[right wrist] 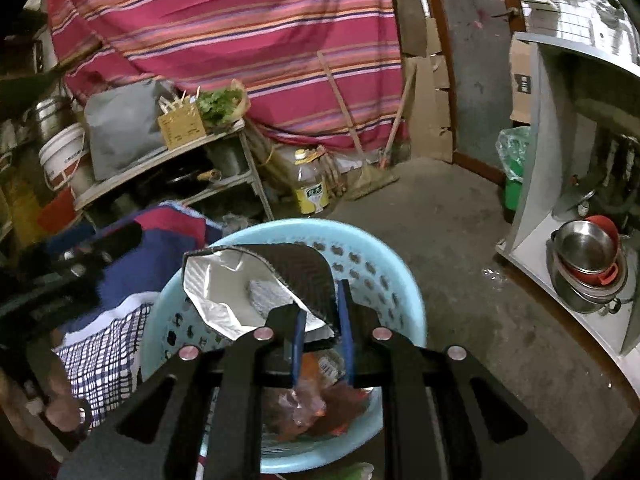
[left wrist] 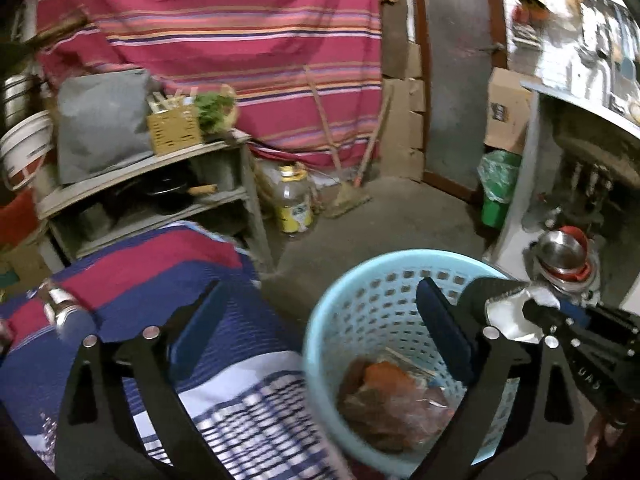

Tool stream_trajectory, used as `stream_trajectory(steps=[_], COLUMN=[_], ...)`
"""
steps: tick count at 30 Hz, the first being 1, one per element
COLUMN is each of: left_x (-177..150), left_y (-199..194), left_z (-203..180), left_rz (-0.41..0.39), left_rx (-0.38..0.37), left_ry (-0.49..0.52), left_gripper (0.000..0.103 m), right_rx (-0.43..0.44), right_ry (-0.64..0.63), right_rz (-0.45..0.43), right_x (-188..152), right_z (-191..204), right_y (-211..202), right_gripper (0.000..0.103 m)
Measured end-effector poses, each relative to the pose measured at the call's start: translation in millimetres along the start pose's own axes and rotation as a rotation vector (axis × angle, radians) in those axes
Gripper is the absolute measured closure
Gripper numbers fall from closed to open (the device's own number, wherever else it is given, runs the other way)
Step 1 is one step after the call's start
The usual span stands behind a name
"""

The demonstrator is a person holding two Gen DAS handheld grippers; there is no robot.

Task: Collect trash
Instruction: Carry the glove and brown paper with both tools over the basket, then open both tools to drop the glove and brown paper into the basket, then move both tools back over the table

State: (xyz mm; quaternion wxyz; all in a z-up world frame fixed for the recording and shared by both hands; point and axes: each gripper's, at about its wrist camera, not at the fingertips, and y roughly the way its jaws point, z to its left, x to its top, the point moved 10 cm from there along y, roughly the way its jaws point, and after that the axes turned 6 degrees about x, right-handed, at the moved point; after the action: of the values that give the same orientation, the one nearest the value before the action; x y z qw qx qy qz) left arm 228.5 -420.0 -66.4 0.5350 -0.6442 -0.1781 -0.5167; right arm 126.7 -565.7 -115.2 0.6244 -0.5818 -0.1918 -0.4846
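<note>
**Foil pouch held over blue basket as trash gathers inside**

A pale blue perforated basket [right wrist: 384, 280] stands on the concrete floor [right wrist: 460, 240], already holding crumpled wrappers [right wrist: 308, 404] in clear, orange and brown plastic. The right gripper [right wrist: 322, 344] is clamped on a black pouch with a silver lining [right wrist: 256, 280], its 2 blue-padded fingers pressed close on the pouch's lower edge; the pouch hangs above the basket's opening, mouth gaping toward the camera. The left gripper [left wrist: 320, 320] stands with its jaws wide apart and nothing between them, 1 finger over the striped bedding [left wrist: 160, 272] and the other over the basket's rim.

Just left of the basket lies the bedding, in red, blue and checked cloth. Behind it a grey 2-tier shelf [right wrist: 168, 160] carries a grey bag [right wrist: 124, 128], a yellow crate [right wrist: 180, 128] and a bunch of green leaves [right wrist: 220, 104]. A white bucket [right wrist: 64, 152] sits at the shelf's left end. A large oil bottle [right wrist: 310, 184] with a yellow label stands on the floor beside the shelf, with a broom [right wrist: 372, 176] leaning against a red striped cloth [right wrist: 240, 32] hung behind. At right, a green bin [right wrist: 514, 176] lined with a plastic bag stands by the doorway, and stacked steel bowls [right wrist: 586, 264] sit in a low grey cabinet [right wrist: 540, 160].
</note>
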Motion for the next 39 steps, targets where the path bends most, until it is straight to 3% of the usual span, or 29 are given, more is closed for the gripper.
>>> stream_trajectory(steps=[4,6,10,14,17,20,25,32,39], left_x=[0,-1,-8,-24,-41,-53,-78,-115,-134], left_y=[-18,-30,-65,-92,-108,-129,-170,-209,-222], left_z=[47,68,115,153,181,206,249,304,328], left_rz=[-0.029,-0.048,-0.100,-0.106,-0.088,-0.088,-0.104,-0.081,-0.068], left_rx=[0.092,0.143,0.247,0.252,0.279,0.318,0.423,0.513,0.530], left_ry=[-0.058,-0.058,-0.063,-0.114,-0.136,-0.137,-0.144,-0.208,-0.257], left_gripper=[0.006,0.006,0.005,0.005,0.005,0.005,0.005,0.005,0.005], right_rx=[-0.007,-0.028,-0.019,-0.015,-0.088,-0.043,-0.018,0.077,0.157], right_ry=[-0.024,-0.037,-0.049,-0.064,-0.072,-0.026,-0.057,-0.131,-0.215], right_rz=[-0.004,-0.015,-0.019,-0.070,-0.053,-0.053,-0.099,-0.130,-0.138], right_x=[1,1,-1,2,1,3,5,-14,-38], right_z=[14,18,29,47,47,53,84,170,249], right_y=[4,4,0,-16,-18,-26,-48,-73,-104], right_gripper=[0.077,0.028,0.024,0.008,0.006,0.006,0.006,0.005,0.005])
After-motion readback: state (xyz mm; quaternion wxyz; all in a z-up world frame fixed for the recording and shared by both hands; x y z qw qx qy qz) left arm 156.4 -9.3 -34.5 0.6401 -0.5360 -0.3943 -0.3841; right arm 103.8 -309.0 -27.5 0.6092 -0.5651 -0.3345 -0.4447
